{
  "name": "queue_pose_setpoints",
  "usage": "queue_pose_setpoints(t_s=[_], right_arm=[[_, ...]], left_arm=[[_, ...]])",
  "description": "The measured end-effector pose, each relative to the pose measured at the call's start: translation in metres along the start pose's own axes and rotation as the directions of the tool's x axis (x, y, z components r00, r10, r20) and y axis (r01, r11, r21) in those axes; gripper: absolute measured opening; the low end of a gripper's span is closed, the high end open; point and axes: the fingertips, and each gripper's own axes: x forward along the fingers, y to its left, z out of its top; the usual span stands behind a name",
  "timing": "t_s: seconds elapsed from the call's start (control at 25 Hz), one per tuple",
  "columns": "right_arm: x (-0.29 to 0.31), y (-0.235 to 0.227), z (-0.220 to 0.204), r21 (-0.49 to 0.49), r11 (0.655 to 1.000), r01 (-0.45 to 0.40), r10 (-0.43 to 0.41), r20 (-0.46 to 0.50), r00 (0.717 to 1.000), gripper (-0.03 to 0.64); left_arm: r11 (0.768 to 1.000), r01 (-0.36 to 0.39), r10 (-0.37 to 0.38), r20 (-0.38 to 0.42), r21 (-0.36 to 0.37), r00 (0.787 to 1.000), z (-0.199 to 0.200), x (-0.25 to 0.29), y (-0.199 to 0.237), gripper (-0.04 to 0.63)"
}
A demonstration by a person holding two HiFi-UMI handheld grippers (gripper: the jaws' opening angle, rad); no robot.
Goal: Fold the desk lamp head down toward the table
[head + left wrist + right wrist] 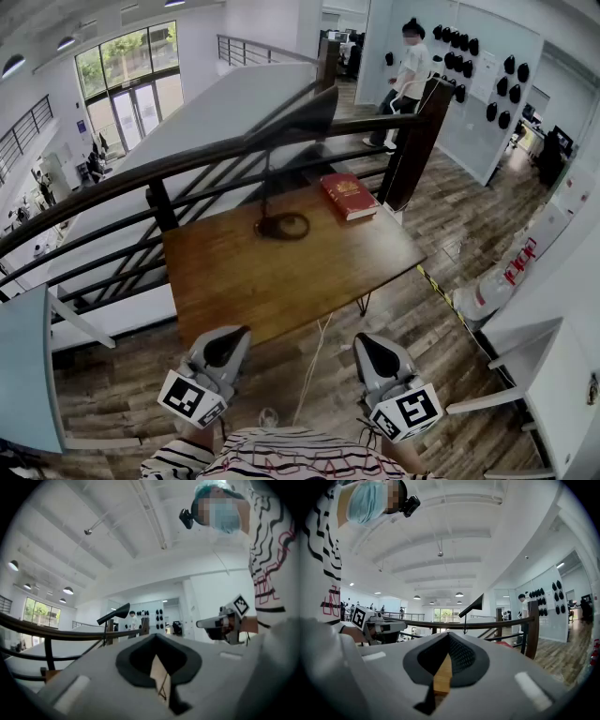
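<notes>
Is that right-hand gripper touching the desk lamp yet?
Apart. The head view shows the right gripper held short of the near edge of the table, while the desk lamp stands at the far side, with bare wood between them.

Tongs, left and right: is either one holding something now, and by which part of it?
Nothing is held. The left tongs and the right tongs are both shut and empty, short of the table; the desk lamp stands untouched.

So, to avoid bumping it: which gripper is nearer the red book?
Right. The right gripper is off the wooden table's near edge, facing the red hardcover book; the left gripper, farther left.
</notes>
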Motion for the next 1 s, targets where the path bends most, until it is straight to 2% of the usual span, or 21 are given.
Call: queue_pose_setpoints(t_s=[0.2,0.36,0.48,0.64,0.68,0.72,0.76,1.0], right_arm=[[-0.017,0.001,-0.006,0.016,1.0,-0.022,0.022,0.011,1.0,-0.002],[-0.028,-0.01,-0.014,-0.1,0.995,0.012,-0.015,-0.025,1.0,0.0],[-0.036,-0.021,-0.021,-0.078,0.997,0.006,-0.008,-0.028,1.0,0.101],[-0.042,-0.027,-0.025,-0.052,0.999,-0.002,0.001,-0.012,1.0,0.149],[-0.042,-0.029,-0.025,-0.046,0.999,-0.002,0.002,-0.009,1.0,0.165],[-0.042,-0.031,-0.025,-0.04,0.999,-0.002,0.002,-0.008,1.0,0.177],[-0.041,-0.034,-0.025,-0.037,0.999,-0.001,0.001,-0.006,1.0,0.186],[-0.007,-0.062,-0.026,-0.033,0.999,0.03,-0.03,-0.009,1.0,0.187]], left_arm=[[0.998,-0.041,0.041,0.001,-0.04,0.999,-0.005,-0.008,-0.015,0.002],[0.999,-0.048,0.048,-0.006,-0.023,0.999,-0.01,-0.003,-0.038,0.002],[0.999,-0.046,0.046,0.012,-0.004,0.999,-0.011,0.003,-0.055,0.002],[0.997,-0.07,0.07,-0.02,0.023,0.997,-0.022,0.006,-0.065,0.004],[0.997,-0.071,0.071,-0.025,0.016,0.997,-0.024,0.009,-0.066,0.031],[0.997,-0.072,0.072,-0.027,0.005,0.997,-0.025,0.013,-0.065,0.108],[0.997,-0.072,0.072,-0.027,-0.004,0.997,-0.026,0.018,-0.062,0.153],[0.998,-0.057,0.057,-0.022,-0.017,0.998,-0.039,0.061,-0.025,0.198]])
